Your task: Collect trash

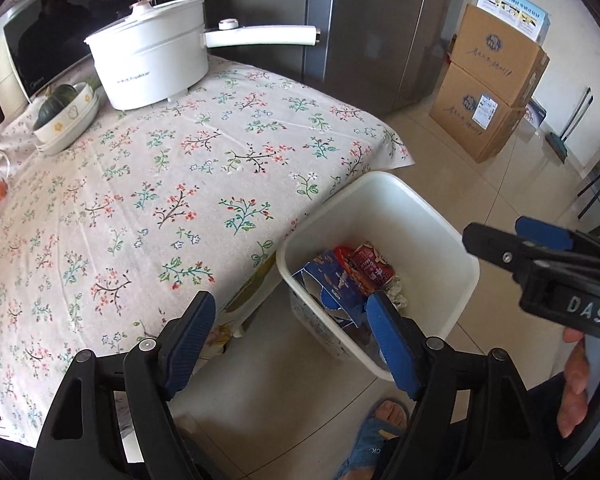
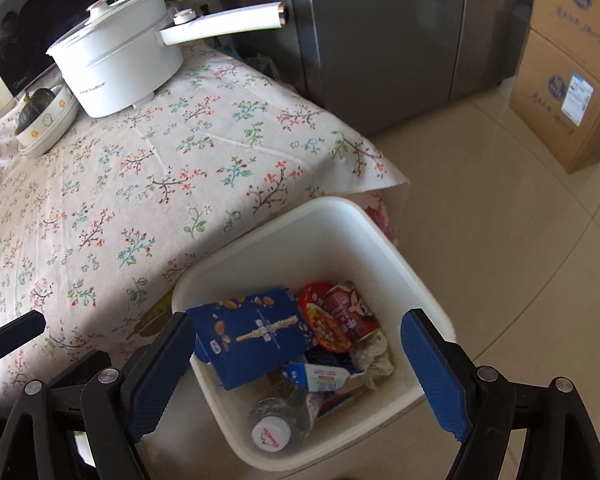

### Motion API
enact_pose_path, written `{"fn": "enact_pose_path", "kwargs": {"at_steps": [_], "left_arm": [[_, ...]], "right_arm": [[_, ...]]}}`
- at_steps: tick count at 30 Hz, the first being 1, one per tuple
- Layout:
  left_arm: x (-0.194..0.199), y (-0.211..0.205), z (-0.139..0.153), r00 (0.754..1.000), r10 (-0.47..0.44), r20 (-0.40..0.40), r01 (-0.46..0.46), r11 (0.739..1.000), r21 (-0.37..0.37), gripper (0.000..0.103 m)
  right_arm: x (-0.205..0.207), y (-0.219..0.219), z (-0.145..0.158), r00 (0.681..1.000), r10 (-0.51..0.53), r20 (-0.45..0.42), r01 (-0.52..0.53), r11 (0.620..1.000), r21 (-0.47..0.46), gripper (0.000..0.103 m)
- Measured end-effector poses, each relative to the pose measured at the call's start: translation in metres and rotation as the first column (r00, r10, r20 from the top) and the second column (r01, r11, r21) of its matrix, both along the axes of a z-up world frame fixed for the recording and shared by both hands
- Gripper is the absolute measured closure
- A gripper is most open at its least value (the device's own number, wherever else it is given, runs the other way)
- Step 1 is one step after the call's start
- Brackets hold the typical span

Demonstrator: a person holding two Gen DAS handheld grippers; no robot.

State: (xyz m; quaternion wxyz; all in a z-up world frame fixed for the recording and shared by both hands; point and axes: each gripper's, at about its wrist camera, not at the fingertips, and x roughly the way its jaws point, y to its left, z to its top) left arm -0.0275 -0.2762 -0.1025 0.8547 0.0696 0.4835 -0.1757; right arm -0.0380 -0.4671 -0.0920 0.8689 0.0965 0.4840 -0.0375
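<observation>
Both wrist cameras are looking steeply downward along their fingers. The left view is sitting over the table's (image 1: pixel 140 200) near edge, facing the far pot (image 1: pixel 152 56). The right view is hanging closer over the white bin (image 2: pixel 380 240). Both are sharing table, pot and bin (image 1: pixel 420 216).

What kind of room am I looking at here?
Most likely a home kitchen or dining corner: a white electric pot stands on a table under a floral tablecloth, a microwave sits behind it, and a tall grey fridge stands beside them.
</observation>
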Motion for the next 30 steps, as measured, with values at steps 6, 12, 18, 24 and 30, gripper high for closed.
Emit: {"fn": "enact_pose_path", "kwargs": {"at_steps": [6,12,18,24,30], "left_arm": [[-0.01,0.026,0.02,0.999,0.028,0.046,-0.027,0.999,-0.016,0.016],[-0.015,0.052,0.025,0.994,0.071,0.084,-0.069,0.997,-0.027,0.007],[-0.005,0.064,0.016,0.992,0.113,0.064,-0.113,0.994,-0.013,0.005],[0.001,0.073,0.016,0.99,0.134,0.031,-0.133,0.99,-0.05,0.004],[0.005,0.084,0.021,0.986,0.164,0.04,-0.162,0.985,-0.061,0.001]], "right_arm": [[-0.02,0.01,-0.004,0.998,-0.065,0.018,0.063,0.996,0.055,0.016],[-0.028,0.019,-0.008,0.994,-0.106,0.025,0.102,0.988,0.115,0.012],[-0.02,0.032,-0.013,0.997,-0.081,0.015,0.08,0.995,0.065,0.012],[-0.021,0.055,-0.013,0.999,-0.007,0.038,0.007,1.0,-0.009,0.012],[-0.022,0.062,-0.006,0.996,0.015,0.084,-0.013,1.0,-0.026,0.012]]}}
